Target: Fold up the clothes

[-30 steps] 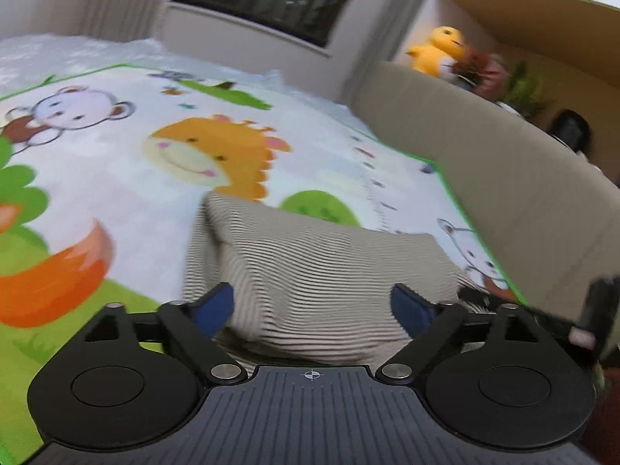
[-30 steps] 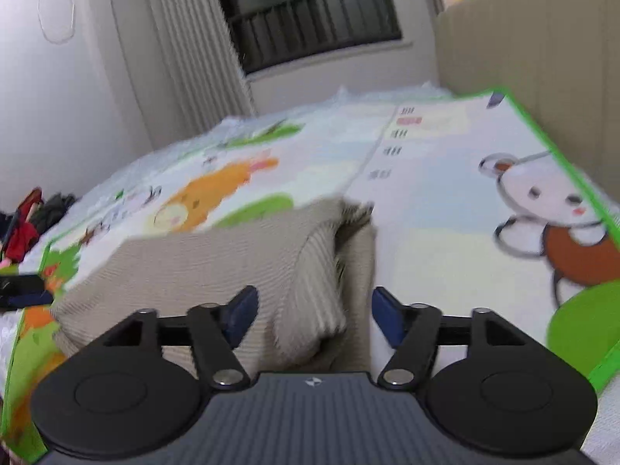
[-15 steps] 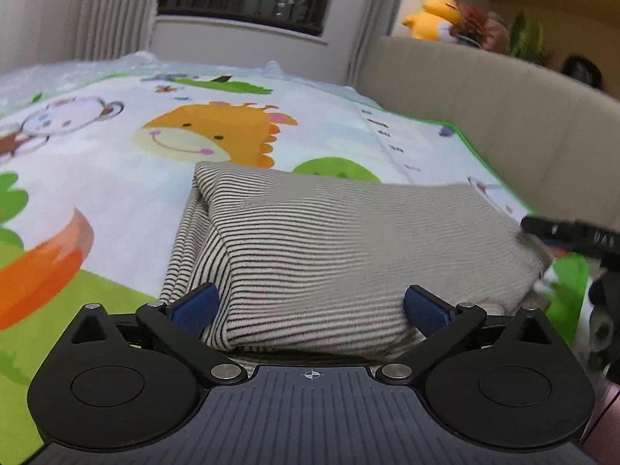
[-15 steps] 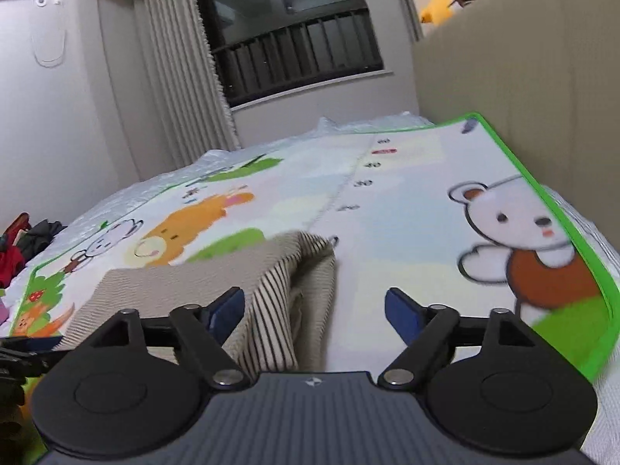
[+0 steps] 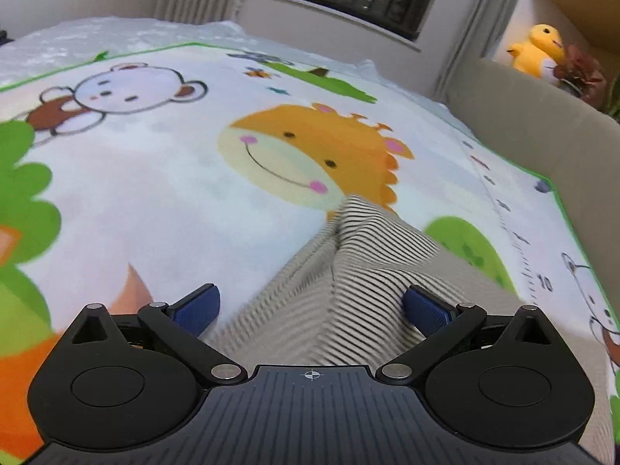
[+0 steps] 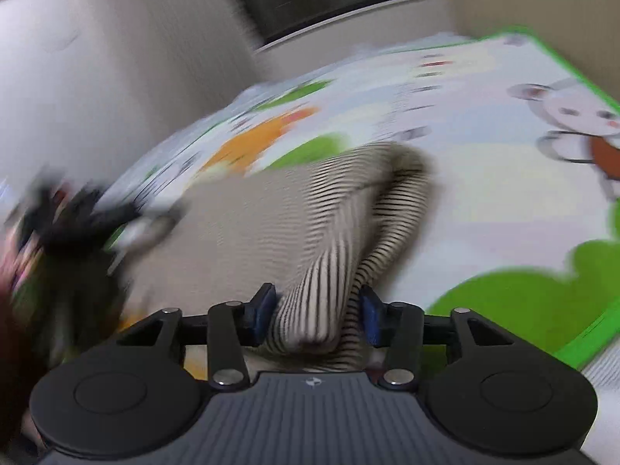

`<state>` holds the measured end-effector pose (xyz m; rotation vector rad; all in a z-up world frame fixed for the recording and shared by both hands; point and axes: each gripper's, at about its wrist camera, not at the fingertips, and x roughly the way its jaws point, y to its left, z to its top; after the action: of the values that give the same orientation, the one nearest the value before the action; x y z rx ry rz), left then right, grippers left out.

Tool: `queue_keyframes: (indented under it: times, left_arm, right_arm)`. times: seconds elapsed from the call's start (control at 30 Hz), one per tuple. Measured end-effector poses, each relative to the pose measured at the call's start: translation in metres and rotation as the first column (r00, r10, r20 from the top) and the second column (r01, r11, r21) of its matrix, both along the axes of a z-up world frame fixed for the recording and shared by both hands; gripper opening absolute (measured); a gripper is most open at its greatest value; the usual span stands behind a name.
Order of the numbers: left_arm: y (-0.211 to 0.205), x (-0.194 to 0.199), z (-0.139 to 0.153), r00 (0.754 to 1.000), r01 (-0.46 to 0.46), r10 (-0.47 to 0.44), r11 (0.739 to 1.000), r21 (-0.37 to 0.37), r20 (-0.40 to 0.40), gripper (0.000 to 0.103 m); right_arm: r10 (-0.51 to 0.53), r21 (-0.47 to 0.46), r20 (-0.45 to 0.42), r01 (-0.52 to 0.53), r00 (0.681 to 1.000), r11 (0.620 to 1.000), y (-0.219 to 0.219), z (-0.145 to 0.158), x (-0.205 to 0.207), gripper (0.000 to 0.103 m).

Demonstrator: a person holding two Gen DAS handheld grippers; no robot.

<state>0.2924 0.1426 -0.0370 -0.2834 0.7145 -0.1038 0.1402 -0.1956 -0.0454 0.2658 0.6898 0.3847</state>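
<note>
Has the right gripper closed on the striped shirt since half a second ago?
Yes. The right gripper has narrowed its blue pads onto a fold of the striped shirt; earlier they stood wide apart.

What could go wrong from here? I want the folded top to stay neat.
The right gripper pinches only a bunched edge of the striped top; pulling may drag the fold apart. The left gripper is open around the other end, so nothing holds that side down if the cloth slides on the mat.
</note>
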Motion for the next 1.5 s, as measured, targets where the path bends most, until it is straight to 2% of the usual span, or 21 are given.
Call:
queue_keyframes:
  times: [0.1,0.2,0.3,0.4,0.43,0.6,0.63,0.67,0.73,0.87,0.93,1.0,1.1,1.17,1.3,1.37,1.43,1.5]
  left_arm:
    - [0.004,-0.019,0.007,1.0,0.017,-0.017,1.0,0.022,0.01,0.103]
    - [0.01,-0.052,0.015,0.999,0.047,-0.047,0.999,0.018,0.011,0.103]
    - [0.021,-0.084,0.014,0.998,0.059,-0.061,0.995,-0.079,-0.03,0.103]
    - [0.017,-0.1,0.005,0.99,0.102,-0.121,0.963,-0.249,-0.065,0.103]
    - [0.012,-0.102,0.003,0.988,0.116,-0.14,0.952,-0.282,-0.069,0.103]
    - [-0.022,-0.097,0.003,0.983,0.158,-0.175,0.965,-0.21,-0.062,0.098]
    - [-0.027,-0.094,0.004,0.981,0.168,-0.183,0.966,-0.198,-0.059,0.091]
    - [-0.031,-0.089,0.003,0.981,0.175,-0.188,0.968,-0.178,-0.058,0.088]
    - [-0.038,-0.074,0.003,0.978,0.192,-0.201,0.972,-0.132,-0.056,0.087]
    - [-0.046,-0.027,0.0,0.977,0.212,-0.213,0.976,-0.044,-0.031,0.086]
    - [-0.045,-0.005,-0.002,0.977,0.213,-0.213,0.977,-0.014,-0.016,0.087]
    - [-0.041,0.003,0.001,0.98,0.198,-0.198,0.98,-0.009,-0.016,0.087]
    - [-0.033,-0.011,0.012,0.985,0.174,-0.174,0.985,-0.006,-0.014,0.09]
    - [-0.031,-0.029,0.017,0.985,0.172,-0.172,0.985,0.012,-0.01,0.095]
    - [-0.034,-0.06,0.019,0.978,0.208,-0.209,0.977,0.042,0.002,0.096]
    - [-0.036,-0.069,0.014,0.975,0.22,-0.22,0.975,0.042,-0.013,0.096]
    - [-0.036,-0.075,0.007,0.972,0.232,-0.231,0.973,0.012,-0.034,0.096]
    - [-0.037,-0.082,0.004,0.969,0.246,-0.245,0.969,0.005,-0.034,0.096]
  right_arm:
    - [0.119,-0.058,0.023,-0.117,0.993,0.991,0.014,0.012,-0.015,0.054]
    - [0.104,-0.066,0.056,-0.1,0.993,0.993,-0.003,0.026,-0.013,0.056]
    - [0.013,-0.046,0.106,-0.008,0.994,0.999,-0.031,0.042,-0.008,0.056]
    - [-0.099,0.039,0.094,0.095,0.991,0.995,-0.055,0.042,0.013,0.056]
    - [-0.118,0.062,0.073,0.114,0.99,0.992,-0.058,0.039,0.023,0.053]
    - [-0.165,0.054,-0.054,0.168,0.985,0.984,-0.044,0.008,0.057,0.05]
    - [-0.159,0.041,-0.049,0.161,0.986,0.986,-0.041,0.006,0.055,0.05]
    - [-0.146,0.024,-0.03,0.147,0.989,0.989,-0.038,0.006,0.051,0.048]
    - [-0.115,-0.002,-0.005,0.115,0.993,0.993,-0.03,0.007,0.042,0.037]
    - [-0.04,-0.013,-0.019,0.04,0.999,0.999,-0.013,0.01,0.02,0.033]
    - [0.059,-0.014,-0.031,-0.06,0.998,0.998,0.005,0.01,0.004,0.034]
    - [0.177,-0.047,-0.031,-0.179,0.984,0.983,0.024,0.014,-0.015,0.034]
    - [0.271,-0.122,0.05,-0.264,0.961,0.957,0.034,0.036,-0.036,0.036]
    - [0.25,-0.136,0.123,-0.233,0.96,0.963,0.022,0.055,-0.037,0.04]
    - [0.112,-0.086,0.172,-0.098,0.979,0.991,-0.004,0.069,0.008,0.04]
    - [0.048,-0.066,0.144,-0.039,0.988,0.997,-0.009,0.059,0.037,0.04]
    - [-0.004,-0.052,0.069,0.008,0.998,0.999,-0.01,0.037,0.065,0.04]
    - [-0.015,-0.056,0.008,0.016,1.0,0.998,-0.005,0.014,0.076,0.04]
